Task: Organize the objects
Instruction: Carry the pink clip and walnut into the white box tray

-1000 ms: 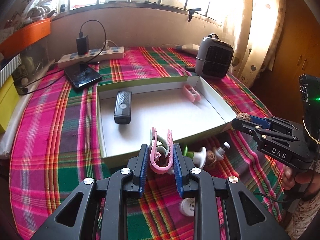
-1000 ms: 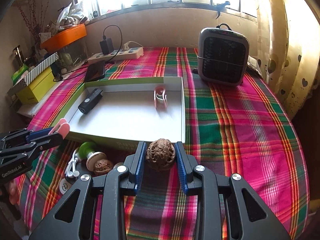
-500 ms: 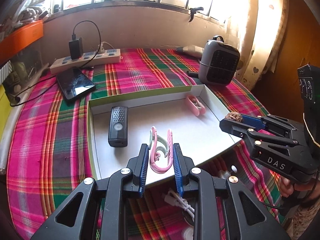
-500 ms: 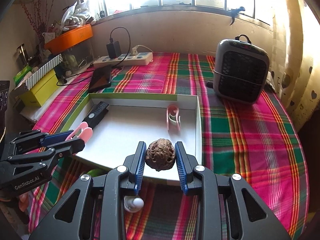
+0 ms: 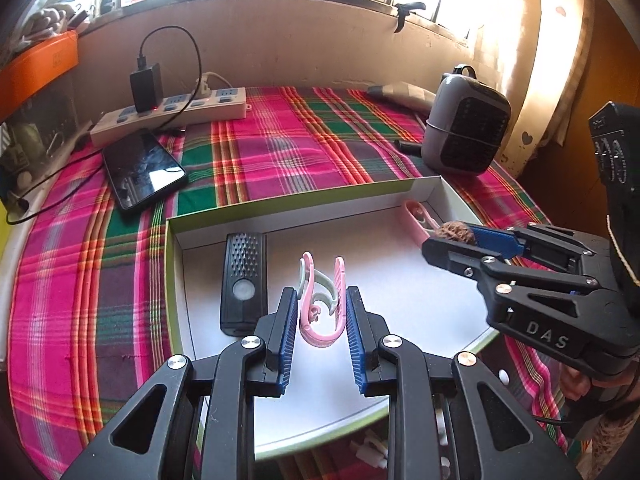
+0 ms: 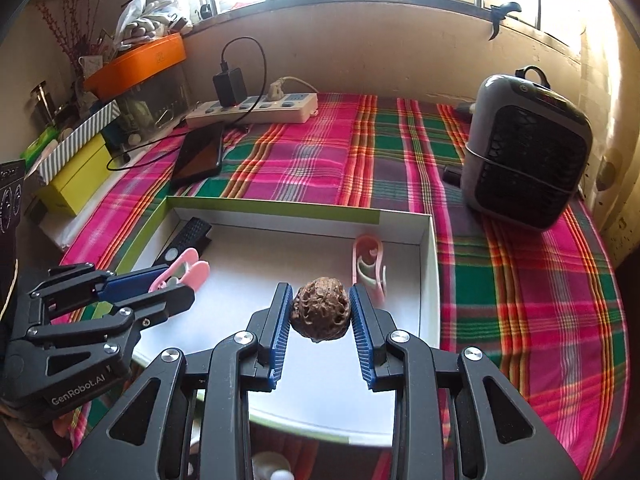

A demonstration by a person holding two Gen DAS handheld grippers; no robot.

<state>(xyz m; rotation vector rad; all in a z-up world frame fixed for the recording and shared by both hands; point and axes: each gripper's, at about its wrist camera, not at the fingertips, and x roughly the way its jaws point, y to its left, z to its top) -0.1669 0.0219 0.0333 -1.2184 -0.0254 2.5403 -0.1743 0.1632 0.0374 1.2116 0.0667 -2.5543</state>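
My left gripper point(image 5: 321, 312) is shut on a pink clip point(image 5: 320, 300) and holds it over the white box point(image 5: 280, 208); it also shows in the right wrist view point(image 6: 176, 276). My right gripper point(image 6: 321, 320) is shut on a brown walnut point(image 6: 320, 314) above the box point(image 6: 428, 264), near its right side; it also shows in the left wrist view point(image 5: 452, 236). Inside the box lie a black remote point(image 5: 243, 280) at the left and a second pink clip point(image 6: 368, 264) at the far right corner.
A grey heater point(image 6: 524, 156) stands right of the box. A phone point(image 5: 142, 170) and a power strip point(image 5: 168, 116) with a charger lie behind it on the plaid cloth. Small white items point(image 5: 372, 448) lie in front of the box. Boxes and an orange tray point(image 6: 136, 64) stand at the left.
Both grippers have moved forward from in front of the box to above its inside, each still holding its object. The small items in front of the box have dropped out of view.
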